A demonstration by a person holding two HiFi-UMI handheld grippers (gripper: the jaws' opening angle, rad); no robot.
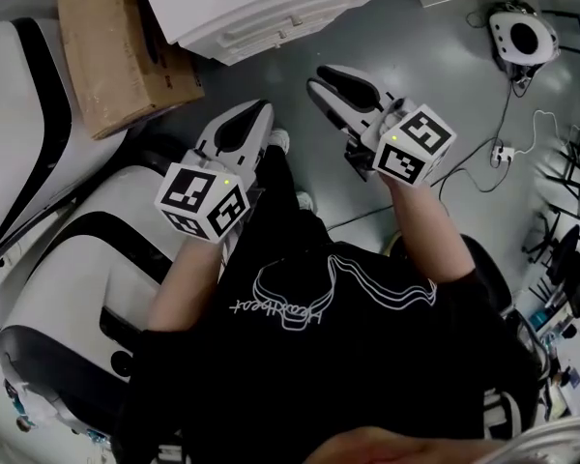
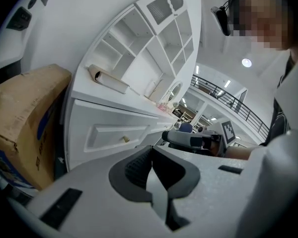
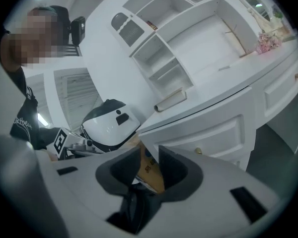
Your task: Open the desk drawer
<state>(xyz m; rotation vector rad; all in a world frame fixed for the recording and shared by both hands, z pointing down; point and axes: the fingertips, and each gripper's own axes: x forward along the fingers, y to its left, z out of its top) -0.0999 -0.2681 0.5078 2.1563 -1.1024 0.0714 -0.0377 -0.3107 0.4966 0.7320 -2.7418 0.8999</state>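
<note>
The white desk stands ahead of me, its drawer front carrying a small brass knob. In the right gripper view the same kind of knob sits on a drawer panel just beyond the jaws. My left gripper hovers over the floor short of the desk, and its pads meet with nothing between them. My right gripper is a little farther forward; its jaws stand apart with nothing in the gap. Neither gripper touches the desk.
A cardboard box leans against the desk's left end. A white and black machine stands at my left. On the grey floor to the right lie a white round device and cables. A paper roll lies on the desktop under shelves.
</note>
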